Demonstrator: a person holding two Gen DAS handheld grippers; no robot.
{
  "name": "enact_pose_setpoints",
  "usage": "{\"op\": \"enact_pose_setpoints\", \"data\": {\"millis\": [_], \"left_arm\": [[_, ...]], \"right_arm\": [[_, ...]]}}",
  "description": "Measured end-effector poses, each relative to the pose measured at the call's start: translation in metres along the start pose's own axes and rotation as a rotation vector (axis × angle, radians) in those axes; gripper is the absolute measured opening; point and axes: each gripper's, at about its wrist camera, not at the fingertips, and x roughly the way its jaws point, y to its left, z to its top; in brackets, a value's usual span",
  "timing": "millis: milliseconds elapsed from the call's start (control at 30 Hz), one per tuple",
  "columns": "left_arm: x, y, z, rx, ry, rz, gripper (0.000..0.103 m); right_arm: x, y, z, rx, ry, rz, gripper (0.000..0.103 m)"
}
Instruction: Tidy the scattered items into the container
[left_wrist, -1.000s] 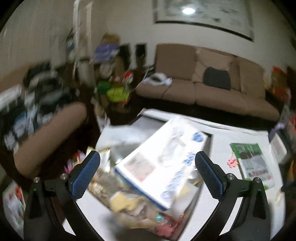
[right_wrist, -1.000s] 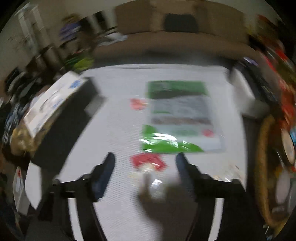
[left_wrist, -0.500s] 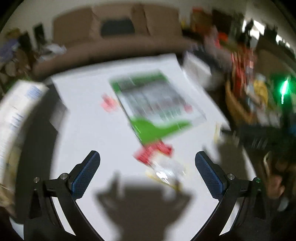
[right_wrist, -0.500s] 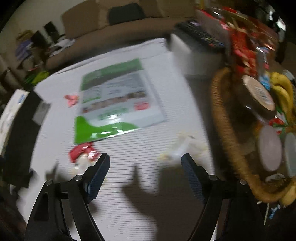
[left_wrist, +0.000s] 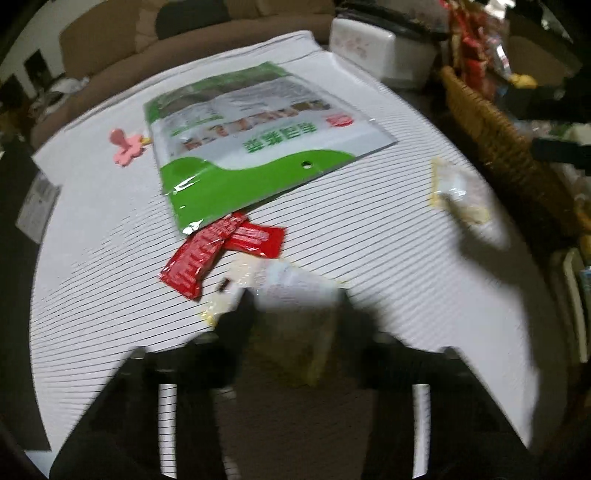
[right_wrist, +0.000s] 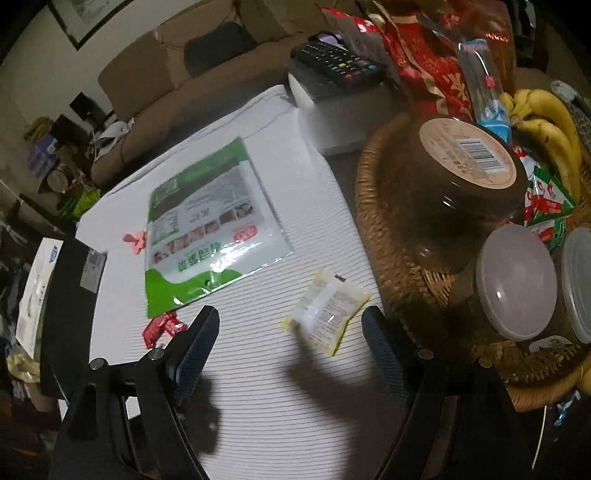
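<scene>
In the left wrist view my left gripper (left_wrist: 295, 314) is blurred and its jaws are closing on a pale yellow snack packet (left_wrist: 295, 295). Both fingers touch the packet's sides on the white striped table (left_wrist: 369, 240). Two red sachets (left_wrist: 221, 251) lie just beyond it, below a large green-and-white pouch (left_wrist: 251, 140). My right gripper (right_wrist: 290, 345) stands open above the table. A yellow-white packet (right_wrist: 325, 310) lies just ahead of its fingertips, untouched. The black container (right_wrist: 70, 302) sits at the table's left edge, with a tissue box (right_wrist: 37, 280) in it.
A pink flower clip (right_wrist: 135, 240) lies left of the pouch. On the right stands a wicker basket (right_wrist: 384, 229) holding a brown jar, plastic tubs and bananas. A white box with a remote (right_wrist: 332, 62) on it sits at the far edge. A sofa lies beyond.
My left gripper swung from over the container to the table, came down, and its wide jaws closed in on the pale packet. My right gripper moved right from the red sachets toward the yellow-white packet.
</scene>
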Motion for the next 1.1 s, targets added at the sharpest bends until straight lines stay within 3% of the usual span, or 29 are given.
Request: {"op": "enact_pose_setpoints", "data": {"millis": [100,200,333,500,600,700,767,833,867,900,933,967,1000,1100], "left_arm": [[-0.02,0.015,0.007,-0.054,-0.001,-0.075,0.015],[-0.037,0.028,0.015,-0.112,-0.034,-0.14,0.008],[-0.063,0.052,0.026,-0.142,-0.107,-0.099,0.004],[-0.085,0.086,0.027,-0.21,-0.146,-0.094,0.003],[-0.095,0.094,0.027,-0.203,-0.173,-0.041,0.003],[-0.103,0.098,0.028,-0.198,-0.196,-0.008,0.003],[-0.107,0.101,0.028,-0.2,-0.208,-0.003,0.003],[-0.111,0.102,0.028,-0.194,-0.219,0.017,0.003],[-0.112,0.101,0.029,-0.187,-0.222,0.029,0.003],[-0.113,0.1,0.029,-0.181,-0.225,0.039,0.003],[-0.115,0.099,0.029,-0.172,-0.229,0.053,0.003],[-0.116,0.098,0.029,-0.162,-0.234,0.068,0.003],[-0.117,0.097,0.028,-0.155,-0.238,0.079,0.003],[-0.122,0.096,0.028,-0.128,-0.255,0.119,0.003]], "right_arm": [[0.0,-0.005,-0.001,0.025,0.01,0.002,0.082],[0.007,-0.006,-0.001,0.055,0.049,0.069,0.082],[0.02,0.003,-0.003,0.031,0.102,0.083,0.082],[0.046,0.014,-0.006,-0.06,0.157,-0.116,0.082],[0.062,0.024,-0.004,-0.149,0.162,-0.246,0.082],[0.074,0.039,-0.007,-0.234,0.156,-0.299,0.082],[0.087,0.049,-0.011,-0.299,0.162,-0.379,0.083],[0.098,0.056,-0.017,-0.357,0.152,-0.445,0.077],[0.101,0.059,-0.02,-0.381,0.148,-0.441,0.065],[0.101,0.063,-0.022,-0.393,0.143,-0.4,0.041],[0.1,0.068,-0.024,-0.411,0.138,-0.377,0.034],[0.101,0.074,-0.027,-0.445,0.142,-0.378,0.014],[0.102,0.079,-0.031,-0.476,0.157,-0.361,0.006],[0.103,0.09,-0.039,-0.451,0.204,-0.19,0.004]]}}
